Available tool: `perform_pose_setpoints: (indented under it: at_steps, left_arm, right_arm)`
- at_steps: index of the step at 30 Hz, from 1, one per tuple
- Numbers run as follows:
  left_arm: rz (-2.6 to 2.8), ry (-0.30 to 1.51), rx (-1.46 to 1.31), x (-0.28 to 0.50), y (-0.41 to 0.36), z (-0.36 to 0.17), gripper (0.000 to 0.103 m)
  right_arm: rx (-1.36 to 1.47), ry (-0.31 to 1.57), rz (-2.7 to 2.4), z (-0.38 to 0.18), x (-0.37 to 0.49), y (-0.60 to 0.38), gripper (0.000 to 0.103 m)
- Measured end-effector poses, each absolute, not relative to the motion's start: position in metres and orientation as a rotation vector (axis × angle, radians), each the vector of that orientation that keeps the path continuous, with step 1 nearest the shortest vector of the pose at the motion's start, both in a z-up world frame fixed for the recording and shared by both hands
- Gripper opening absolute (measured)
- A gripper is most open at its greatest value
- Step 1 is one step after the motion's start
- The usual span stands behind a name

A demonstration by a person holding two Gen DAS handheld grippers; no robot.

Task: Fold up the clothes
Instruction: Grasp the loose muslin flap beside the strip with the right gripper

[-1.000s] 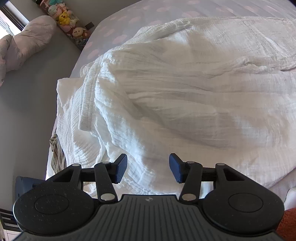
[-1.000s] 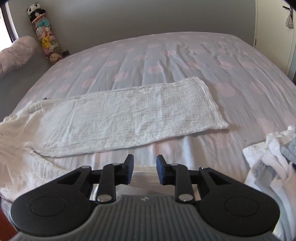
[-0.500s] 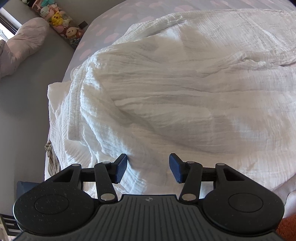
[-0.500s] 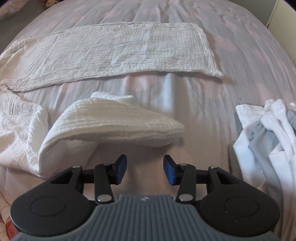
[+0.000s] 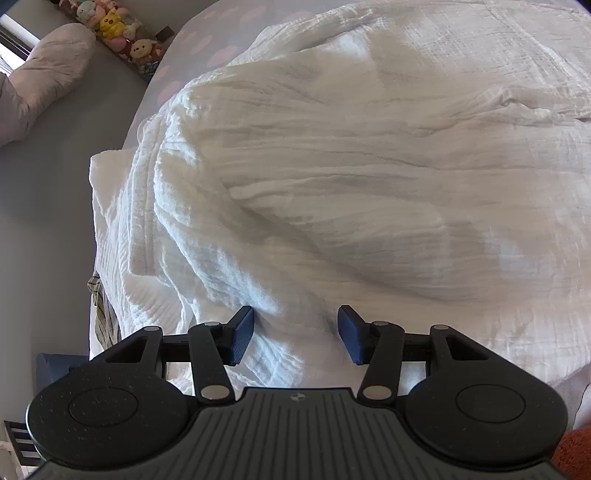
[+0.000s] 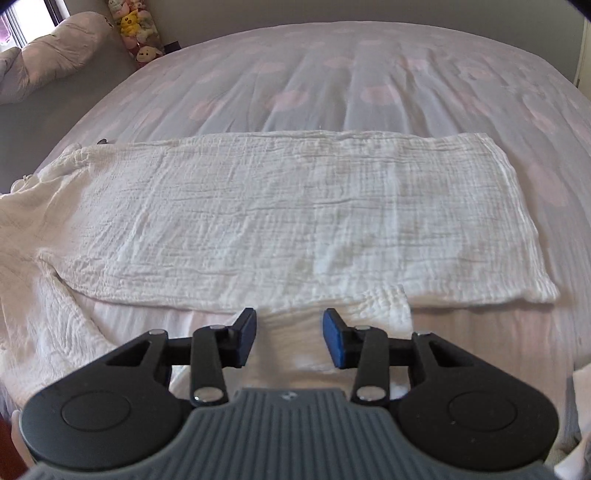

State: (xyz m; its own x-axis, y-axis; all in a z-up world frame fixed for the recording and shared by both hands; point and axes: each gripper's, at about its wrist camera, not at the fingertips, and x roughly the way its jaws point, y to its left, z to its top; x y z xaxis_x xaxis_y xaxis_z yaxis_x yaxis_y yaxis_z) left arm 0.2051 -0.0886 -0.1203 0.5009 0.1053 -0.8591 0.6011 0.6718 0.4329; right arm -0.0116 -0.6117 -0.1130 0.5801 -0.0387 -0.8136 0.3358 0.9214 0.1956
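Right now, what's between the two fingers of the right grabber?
In the right wrist view, the right gripper stands open, and a small flap of the white garment lies between its fingers, with pink-spotted bedding beyond.

a wide bed under a pale lilac cover with pink dots (image 6: 332, 85) fills the room. beside it, grey floor (image 5: 44, 206) carries a puffy pale pink cushion (image 5: 44, 70). a row of plush toys, one yellow (image 6: 133, 26), stands along the wall.
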Motion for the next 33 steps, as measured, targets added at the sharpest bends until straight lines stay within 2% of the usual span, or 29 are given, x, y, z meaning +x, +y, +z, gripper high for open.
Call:
perform_pose_setpoints:
  at_steps: [11,19,24,25,26,27,28,30,33]
  left_arm:
    - [-0.398,1.006,0.835,0.207,-0.089,-0.125,0.049]
    - [-0.394,1.013,0.836,0.206,-0.091,-0.125,0.049]
    - [-0.387,1.019,0.823,0.203,-0.093,-0.119,0.049]
    - [-0.387,1.018,0.819,0.202,-0.093,-0.117,0.049]
    - [-0.388,1.015,0.819,0.2,-0.094,-0.114,0.049]
    - [-0.389,1.011,0.822,0.199,-0.094,-0.112,0.049]
    - [-0.39,1.005,0.824,0.197,-0.094,-0.109,0.049]
    - [-0.396,0.992,0.823,0.195,-0.093,-0.103,0.049]
    - [-0.403,0.972,0.815,0.191,-0.091,-0.096,0.049]
  right_arm:
    - [0.221,0.893,-0.329,-0.093,-0.059,-0.64,0.044]
    - [0.228,1.011,-0.367,-0.135,-0.096,-0.653,0.043]
    - [0.267,0.95,-0.32,-0.15,-0.079,-0.646,0.042]
    - [0.279,0.928,-0.312,-0.15,-0.076,-0.646,0.04]
    - [0.291,0.917,-0.308,-0.149,-0.073,-0.645,0.031]
    - [0.301,0.916,-0.308,-0.147,-0.071,-0.644,0.017]
    - [0.312,0.914,-0.309,-0.145,-0.069,-0.643,0.011]
    - [0.332,0.912,-0.309,-0.141,-0.066,-0.64,0.007]
    - [0.32,0.916,-0.317,-0.122,-0.075,-0.636,0.006]
